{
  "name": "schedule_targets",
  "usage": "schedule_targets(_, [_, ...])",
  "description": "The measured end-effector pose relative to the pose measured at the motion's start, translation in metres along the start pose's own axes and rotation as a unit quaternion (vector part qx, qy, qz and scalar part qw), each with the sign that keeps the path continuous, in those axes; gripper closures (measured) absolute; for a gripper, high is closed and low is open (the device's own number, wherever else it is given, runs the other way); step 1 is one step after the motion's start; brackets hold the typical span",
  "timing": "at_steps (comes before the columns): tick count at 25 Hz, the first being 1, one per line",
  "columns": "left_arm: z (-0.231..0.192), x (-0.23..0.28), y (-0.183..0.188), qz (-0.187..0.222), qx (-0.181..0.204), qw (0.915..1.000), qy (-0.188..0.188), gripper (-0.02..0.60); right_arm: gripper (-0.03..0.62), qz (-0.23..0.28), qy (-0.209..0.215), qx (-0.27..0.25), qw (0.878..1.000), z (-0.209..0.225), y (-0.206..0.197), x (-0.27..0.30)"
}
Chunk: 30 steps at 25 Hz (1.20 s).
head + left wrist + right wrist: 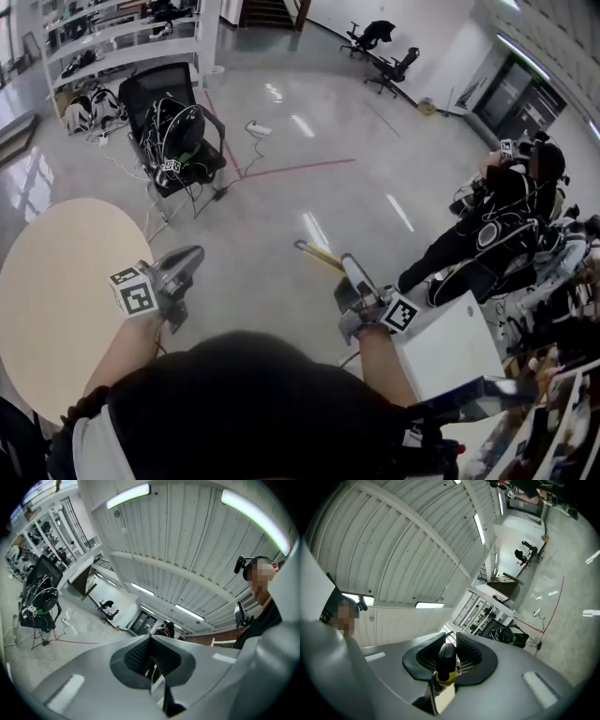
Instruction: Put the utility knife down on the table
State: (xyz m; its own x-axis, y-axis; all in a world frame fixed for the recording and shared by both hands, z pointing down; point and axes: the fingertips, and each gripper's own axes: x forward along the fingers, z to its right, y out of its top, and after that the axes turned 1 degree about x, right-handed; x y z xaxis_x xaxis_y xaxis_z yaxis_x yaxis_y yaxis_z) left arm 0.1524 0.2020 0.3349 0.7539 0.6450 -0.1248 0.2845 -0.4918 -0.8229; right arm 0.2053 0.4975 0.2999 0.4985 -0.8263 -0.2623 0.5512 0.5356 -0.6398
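The utility knife (320,255), yellow with a dark end, sticks out to the left from my right gripper (350,268), which is shut on it above the floor. In the right gripper view its black and yellow end (446,665) sits clamped between the two dark pads. My left gripper (190,256) hangs just off the right edge of the round beige table (56,291). Its jaws are shut with nothing between them, and in the left gripper view the left gripper (150,638) shows its pads meeting at the tips.
A white-topped table (448,349) stands at my right, beside the right arm. A black chair (174,131) hung with cables stands on the glossy floor ahead. A person in black (502,230) sits at the far right among clutter. Shelving (112,37) lines the back left.
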Motion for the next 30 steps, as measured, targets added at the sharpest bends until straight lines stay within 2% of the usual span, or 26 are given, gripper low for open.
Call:
schedule_targets(2, [-0.002, 0.023, 0.003, 0.019, -0.005, 0.9994, 0.027, 0.583, 0.51, -0.022, 0.021, 0.005, 1.0, 0.025, 0.03, 0.011])
schedule_targets(7, [-0.008, 0.064, 0.013, 0.05, 0.023, 0.9951, 0.082, 0.583, 0.51, -0.067, 0.071, 0.01, 0.995, 0.074, 0.08, 0.046])
schedule_targets(11, [-0.035, 0.075, 0.027, 0.065, 0.033, 0.9894, 0.126, 0.583, 0.51, -0.102, 0.099, 0.021, 0.99, 0.107, 0.09, 0.1])
schedule_targets(15, [-0.072, 0.055, 0.055, 0.088, 0.051, 0.9811, 0.165, 0.583, 0.51, -0.132, 0.128, 0.022, 0.983, 0.118, 0.084, 0.164])
schedule_targets(22, [-0.143, -0.047, 0.125, 0.143, 0.078, 0.9596, 0.229, 0.583, 0.51, -0.192, 0.175, 0.018, 0.965, 0.087, 0.022, 0.32])
schedule_targets(27, [-0.214, -0.158, 0.167, 0.17, 0.102, 0.9342, 0.297, 0.583, 0.51, -0.243, 0.205, 0.02, 0.948, 0.067, -0.058, 0.445])
schedule_targets(30, [-0.261, -0.23, 0.185, 0.183, 0.109, 0.9146, 0.344, 0.583, 0.51, -0.27, 0.224, 0.019, 0.936, 0.055, -0.116, 0.523])
